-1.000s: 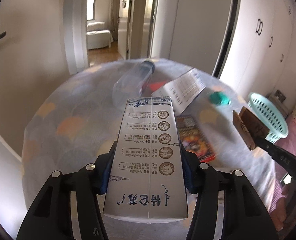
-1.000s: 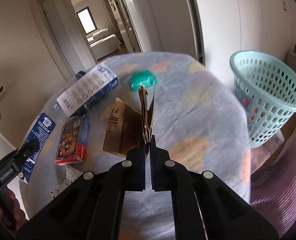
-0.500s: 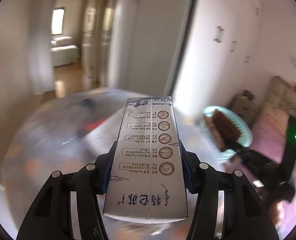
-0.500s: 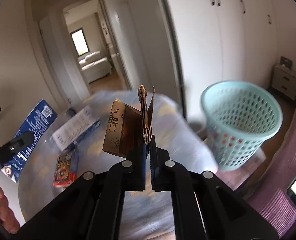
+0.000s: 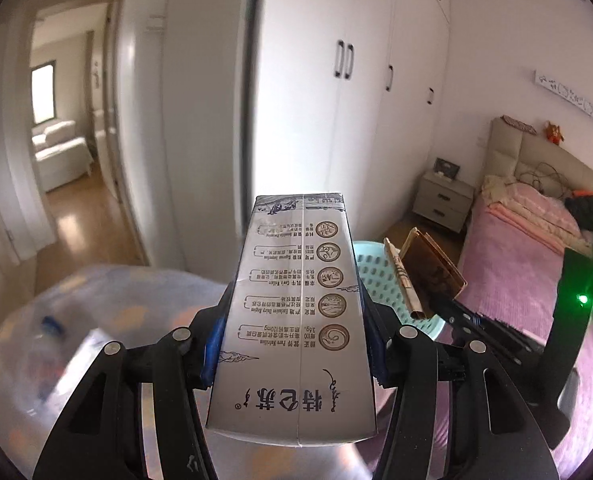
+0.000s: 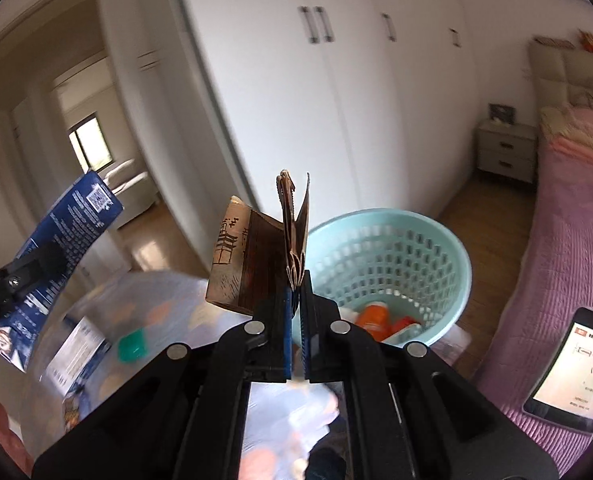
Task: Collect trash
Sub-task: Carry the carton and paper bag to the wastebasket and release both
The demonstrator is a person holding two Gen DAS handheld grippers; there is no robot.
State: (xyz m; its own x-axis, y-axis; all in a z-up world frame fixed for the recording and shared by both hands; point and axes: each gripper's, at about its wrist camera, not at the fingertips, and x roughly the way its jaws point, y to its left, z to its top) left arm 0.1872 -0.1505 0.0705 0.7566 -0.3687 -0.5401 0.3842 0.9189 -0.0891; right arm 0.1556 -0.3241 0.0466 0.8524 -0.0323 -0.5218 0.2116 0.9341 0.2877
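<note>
Grippers aloft near basket [image 6: 388,256]: left gripper [image 5: 296,344] clamped on milk carton [image 5: 296,320], right gripper [image 6: 295,312] on brown packet [image 6: 256,264].

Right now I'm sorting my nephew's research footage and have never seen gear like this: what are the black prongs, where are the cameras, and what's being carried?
No robot here: a person holds a hand-held gripper in each hand, each with a fisheye camera looking along its two black fingers. The left camera shows the left hand-held gripper clamping a milk carton. The right camera shows the right hand-held gripper pinching a flattened brown paper box, near a teal basket that already holds orange items. Behind lies a table with a green object and a box; details are blurred.
</note>
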